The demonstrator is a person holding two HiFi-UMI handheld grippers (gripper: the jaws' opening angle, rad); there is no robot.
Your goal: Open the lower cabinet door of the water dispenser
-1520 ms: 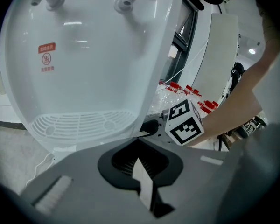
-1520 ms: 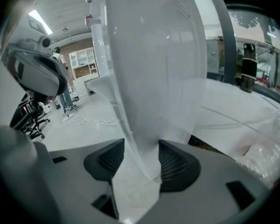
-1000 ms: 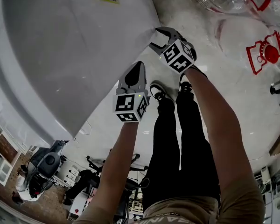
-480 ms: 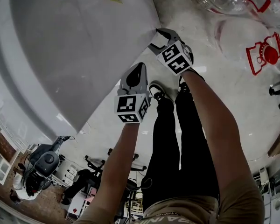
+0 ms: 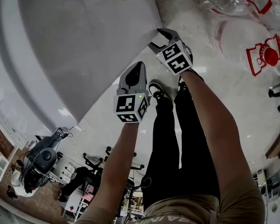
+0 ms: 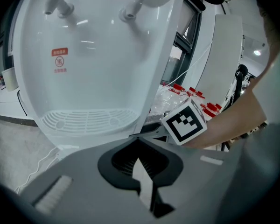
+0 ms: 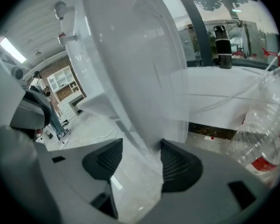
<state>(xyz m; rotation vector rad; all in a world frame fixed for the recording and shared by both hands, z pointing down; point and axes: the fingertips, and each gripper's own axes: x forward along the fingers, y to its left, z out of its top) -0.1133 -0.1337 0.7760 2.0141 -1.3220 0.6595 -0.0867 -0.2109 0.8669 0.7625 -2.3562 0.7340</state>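
The water dispenser fills the head view from 8 o'clock round to 12 o'clock, its pale white front sloping down towards the person. The right gripper is at about 1 o'clock from the centre of that view, its tips at the near corner of the white body. In the right gripper view its fingers stand apart, one on each side of the side edge of the lower cabinet door. The right-hand finger lies just beside the panel or touches it, and the left-hand one is clear of it. They are spread around the edge, not clamped on it. I cannot tell whether the door has come away from the body at all.

The left gripper hangs near the middle of the head view, at 7 o'clock from the right one and just off the dispenser's lower edge. In its own view the fingers are pressed together with nothing between them. Past them, the dispenser's front shows two taps at 12 o'clock, a small red label at 10 o'clock and the slotted drip tray at 9 o'clock.

Clear water bottles with red handles lie on the pale floor at 2 o'clock in the head view, well apart from the dispenser. The person's black-clad legs run from the centre towards 6 o'clock.
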